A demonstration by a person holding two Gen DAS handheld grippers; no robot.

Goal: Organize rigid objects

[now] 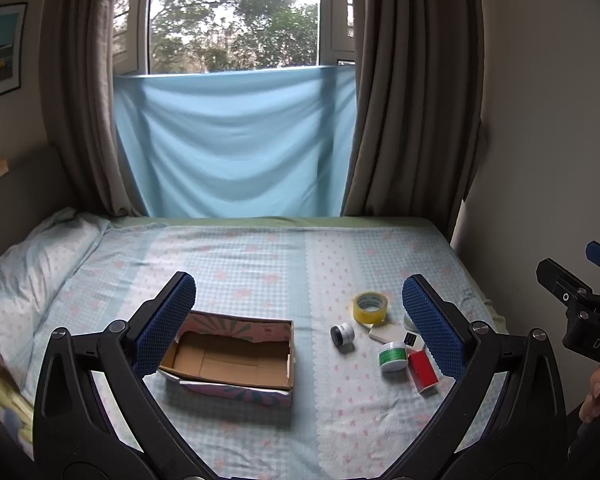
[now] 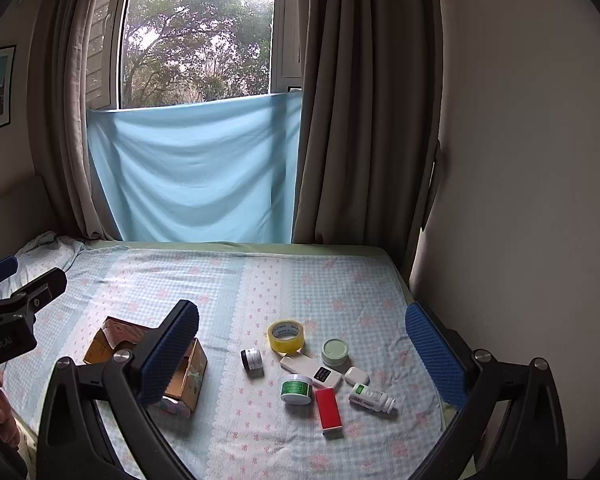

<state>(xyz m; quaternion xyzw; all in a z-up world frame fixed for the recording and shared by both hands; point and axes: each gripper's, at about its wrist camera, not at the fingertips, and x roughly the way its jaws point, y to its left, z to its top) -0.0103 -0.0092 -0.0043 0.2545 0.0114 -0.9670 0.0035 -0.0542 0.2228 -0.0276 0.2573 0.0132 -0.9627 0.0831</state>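
Both tools hang above the near edge of the bed, tilted downward, and both are empty: the left gripper (image 1: 296,320) has its blue-padded jaws spread as wide as they go around nothing, and the right gripper (image 2: 300,352) is spread the same. Ahead of the left one sits the shallow open cardboard box with a patterned outside (image 1: 236,356), its brown floor bare. To the box's right lies the cluster to be sorted: a roll of yellow packing tape (image 2: 286,335), a small black-and-silver jar on its side (image 2: 252,361), a pale green round tin (image 2: 335,351), a white remote control with a dark panel (image 2: 312,370), a small white case (image 2: 357,376), a green-labelled white tub (image 2: 297,389), a red rectangular block (image 2: 329,411) and a white pill bottle lying flat (image 2: 371,397), all on the blue checked bedsheet (image 2: 260,280). The opening pick looks best made by the right tool on an outlying piece such as the bottle or block, closing across its narrow side without nudging neighbours. From the left wrist view the tin, case and bottle are hidden behind a jaw, and every label is too small to read.
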